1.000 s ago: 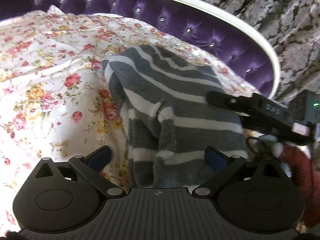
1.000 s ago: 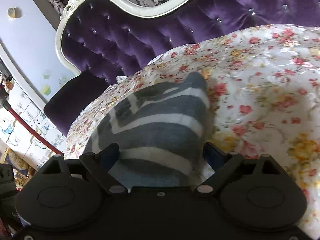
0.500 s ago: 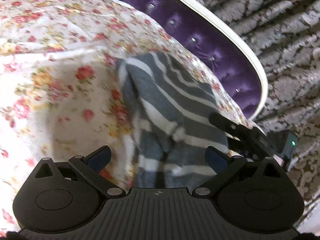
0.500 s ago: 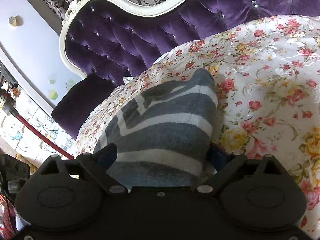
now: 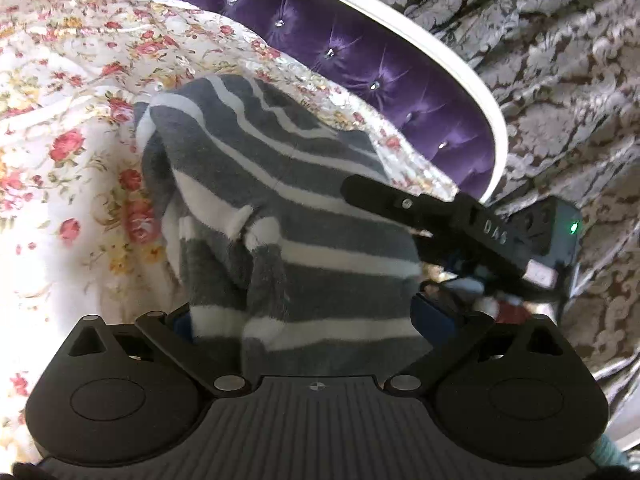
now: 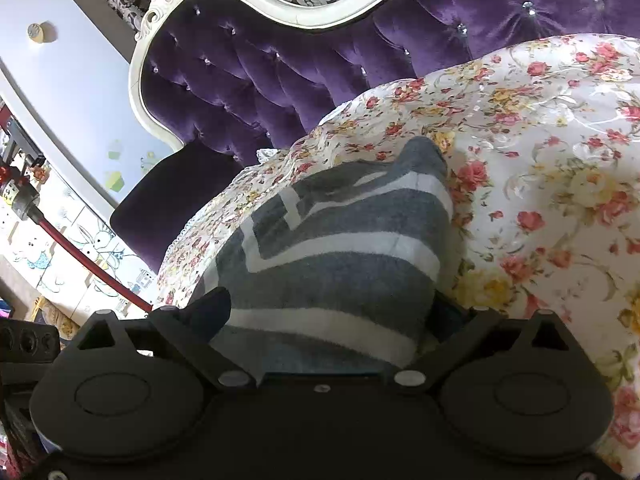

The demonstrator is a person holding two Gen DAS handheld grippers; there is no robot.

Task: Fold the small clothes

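A grey-and-white striped garment (image 5: 288,216), soft and fleecy, lies bunched on a floral bedspread (image 5: 68,168) that covers a bed with a purple tufted headboard (image 5: 360,64) framed in white. In the left wrist view the left hand-held gripper (image 5: 304,320) has its fingers spread wide, with the near end of the garment lying between them; the cloth hides most of the left blue pad, and whether either pad presses on the fabric cannot be told for sure, though the jaws stand far apart and look slack rather than pinching. From the right side of that view the right hand-held gripper (image 5: 424,236) reaches in, one black finger lying over the right edge of the garment, with a small green light on the body behind it. In the right wrist view the right hand-held gripper (image 6: 332,316) is also spread wide and its jaws have just been opening, with the near end of the striped garment (image 6: 344,248) between them; the fabric fills the gap and drapes over the near fingers. Beyond the garment the bedspread (image 6: 552,168) rises toward the headboard (image 6: 280,80); to the left stands a pale wall with cartoon rabbit pictures (image 6: 96,244), and a patterned curtain (image 5: 560,60) hangs behind the bed.
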